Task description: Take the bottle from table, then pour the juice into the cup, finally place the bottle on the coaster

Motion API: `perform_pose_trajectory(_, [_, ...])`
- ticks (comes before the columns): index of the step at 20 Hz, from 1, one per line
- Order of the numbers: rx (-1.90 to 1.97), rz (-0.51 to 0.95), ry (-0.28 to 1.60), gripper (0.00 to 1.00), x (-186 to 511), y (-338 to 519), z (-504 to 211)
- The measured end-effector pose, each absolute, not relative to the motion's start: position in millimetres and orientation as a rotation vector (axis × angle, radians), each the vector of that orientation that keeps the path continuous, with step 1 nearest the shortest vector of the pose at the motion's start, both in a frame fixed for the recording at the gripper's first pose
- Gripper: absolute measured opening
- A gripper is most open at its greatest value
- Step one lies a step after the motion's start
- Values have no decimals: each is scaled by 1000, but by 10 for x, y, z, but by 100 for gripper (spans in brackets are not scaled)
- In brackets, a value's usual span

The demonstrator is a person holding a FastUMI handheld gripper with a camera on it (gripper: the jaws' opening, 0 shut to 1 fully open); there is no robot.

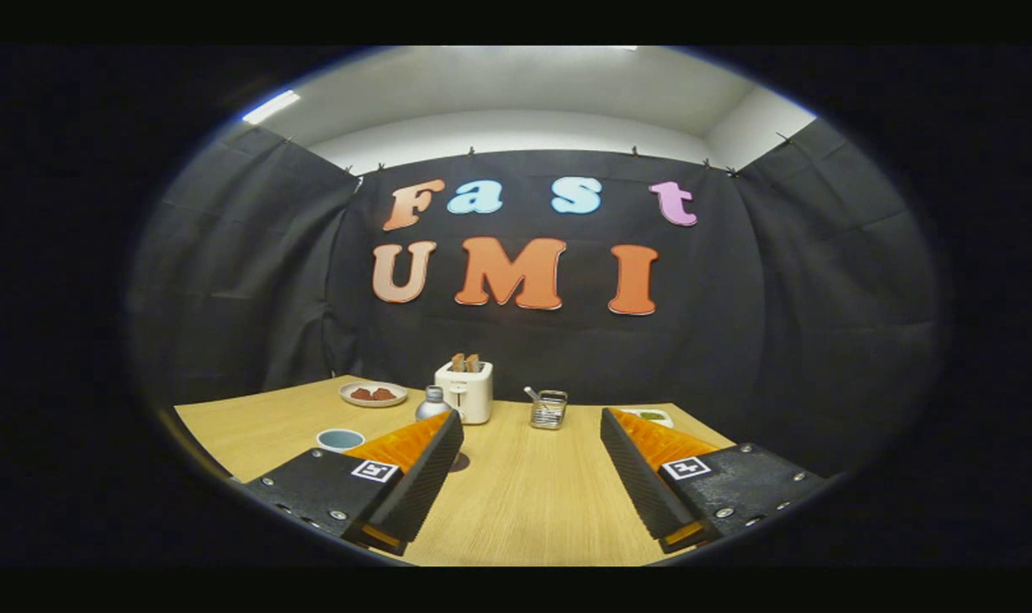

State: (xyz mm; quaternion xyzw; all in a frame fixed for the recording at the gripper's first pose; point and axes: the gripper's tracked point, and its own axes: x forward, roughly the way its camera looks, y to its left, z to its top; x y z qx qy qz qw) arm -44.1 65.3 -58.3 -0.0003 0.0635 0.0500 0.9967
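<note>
Here the tongs [533, 477] are wide apart and hold nothing, with bare wooden surface [516, 502] between the fingers. The small silver bottle [432, 403] stands just beyond the left finger, partly hidden behind it. The blue cup [340, 439] sits near it, further left. A white toaster [465, 390] stands beside the bottle, and a plate [372, 394] lies farther back.

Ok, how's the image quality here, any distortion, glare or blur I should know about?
Gripper view: strong fisheye bending, so the table edges curve; even overhead light, no harsh glare; the open gripper is sharp, while the bottle, cup and toaster beyond look small and slightly soft.
</note>
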Motion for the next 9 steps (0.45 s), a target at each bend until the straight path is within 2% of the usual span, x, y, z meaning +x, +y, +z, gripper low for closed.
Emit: perform_pose_trajectory(9, [-9,68,38,96,-546,607,-384])
